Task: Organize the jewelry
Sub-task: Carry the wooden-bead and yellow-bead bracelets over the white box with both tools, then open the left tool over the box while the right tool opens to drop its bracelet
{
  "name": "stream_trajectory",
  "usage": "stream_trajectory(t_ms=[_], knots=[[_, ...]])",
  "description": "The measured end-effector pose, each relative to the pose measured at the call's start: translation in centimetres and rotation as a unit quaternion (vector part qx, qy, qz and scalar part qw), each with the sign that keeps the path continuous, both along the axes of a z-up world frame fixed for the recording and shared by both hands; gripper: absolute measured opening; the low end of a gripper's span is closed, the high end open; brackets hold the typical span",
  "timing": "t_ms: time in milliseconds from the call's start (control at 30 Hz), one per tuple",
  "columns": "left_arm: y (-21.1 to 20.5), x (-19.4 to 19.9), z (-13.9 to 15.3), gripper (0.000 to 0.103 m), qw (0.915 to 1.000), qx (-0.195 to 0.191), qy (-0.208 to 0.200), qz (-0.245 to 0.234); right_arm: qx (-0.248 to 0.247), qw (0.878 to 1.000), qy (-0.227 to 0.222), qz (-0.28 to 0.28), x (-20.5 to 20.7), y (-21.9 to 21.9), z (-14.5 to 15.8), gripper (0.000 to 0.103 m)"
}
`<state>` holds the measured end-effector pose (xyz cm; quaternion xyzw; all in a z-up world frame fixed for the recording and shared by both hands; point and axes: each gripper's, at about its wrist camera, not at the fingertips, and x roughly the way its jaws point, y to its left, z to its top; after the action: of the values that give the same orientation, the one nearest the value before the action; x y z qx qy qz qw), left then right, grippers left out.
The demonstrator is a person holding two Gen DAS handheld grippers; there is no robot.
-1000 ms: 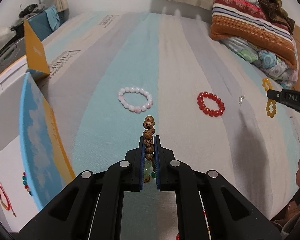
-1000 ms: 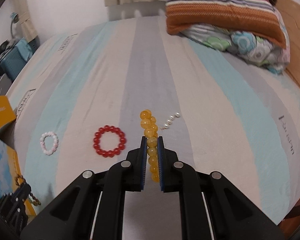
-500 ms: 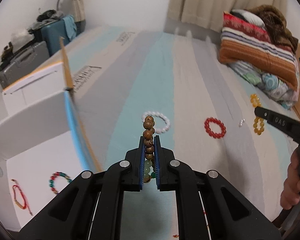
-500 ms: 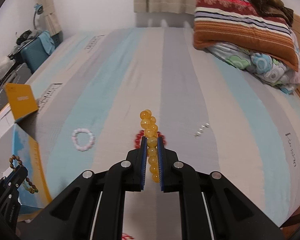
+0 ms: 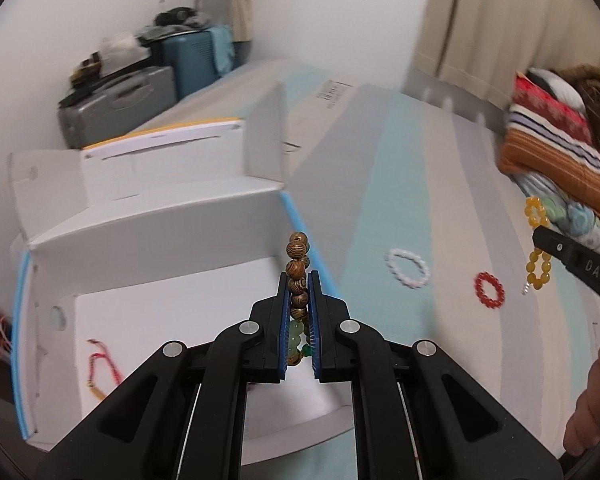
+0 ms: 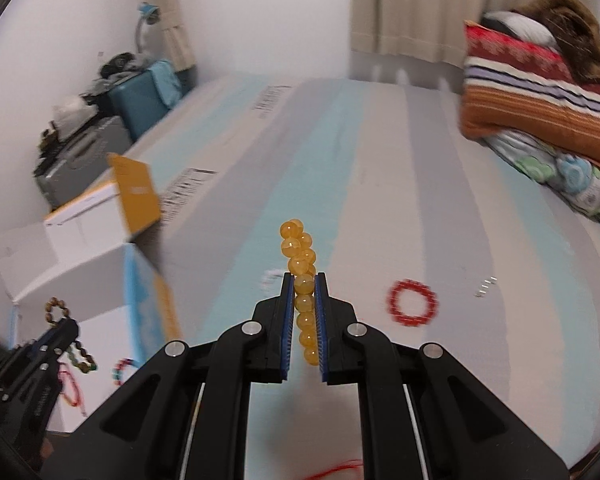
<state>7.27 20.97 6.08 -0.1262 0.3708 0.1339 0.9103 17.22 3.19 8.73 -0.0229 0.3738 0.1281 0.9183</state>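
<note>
My left gripper (image 5: 299, 280) is shut on a brown wooden bead bracelet (image 5: 297, 268) with green beads, held over the open white cardboard box (image 5: 152, 240). A red cord bracelet (image 5: 100, 364) lies inside the box. My right gripper (image 6: 304, 284) is shut on a yellow bead bracelet (image 6: 300, 256), held above the striped bed (image 6: 380, 200). The yellow bracelet also shows in the left wrist view (image 5: 537, 240). A white bead bracelet (image 5: 406, 268), a red bead bracelet (image 5: 489, 289) and a small pearl piece (image 6: 485, 286) lie on the bed.
Folded blankets and a pillow (image 6: 540, 92) are piled at the far right of the bed. Suitcases and clutter (image 5: 140, 92) stand by the wall at the left. The box's orange flap (image 6: 136, 192) stands up. A multicoloured bead bracelet (image 6: 120, 370) lies in the box.
My left gripper has swung left with the wooden bracelet, from over the bed to over the open box. My right gripper has lifted the yellow bracelet and moved left.
</note>
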Motion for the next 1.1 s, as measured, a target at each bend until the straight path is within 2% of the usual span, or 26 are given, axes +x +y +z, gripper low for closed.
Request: stream_trajectory(t_ms=[300, 500, 600, 733, 933, 1100], knots=[[7.0, -5.0, -0.6, 0.007, 0.9982, -0.003, 0.012, 0.058, 0.004, 0.997, -0.015, 0.078, -3.9, 8.4, 1.1, 0.009], [11.8, -8.1, -1.7, 0.007, 0.9939, -0.004, 0.029, 0.107, 0.002, 0.989, -0.013, 0.15, -6.9, 14.2, 0.7, 0.009], [13.7, -9.3, -2.7, 0.007, 0.9911, -0.005, 0.042, 0.126, -0.014, 0.983, 0.011, 0.18, -7.8, 16.9, -0.9, 0.009], [14.8, -9.1, -4.5, 0.007, 0.9883, -0.014, 0.074, 0.133, -0.041, 0.975, 0.074, 0.206, -7.6, 19.3, -4.4, 0.009], [14.8, -8.0, -7.7, 0.007, 0.9861, -0.032, 0.127, 0.102, -0.07, 0.966, 0.13, 0.211, -7.3, 20.6, -7.9, 0.009], [14.9, -8.2, -8.7, 0.008, 0.9817, -0.029, 0.15, 0.113, -0.083, 0.963, 0.155, 0.206, -6.9, 21.0, -9.7, 0.009]])
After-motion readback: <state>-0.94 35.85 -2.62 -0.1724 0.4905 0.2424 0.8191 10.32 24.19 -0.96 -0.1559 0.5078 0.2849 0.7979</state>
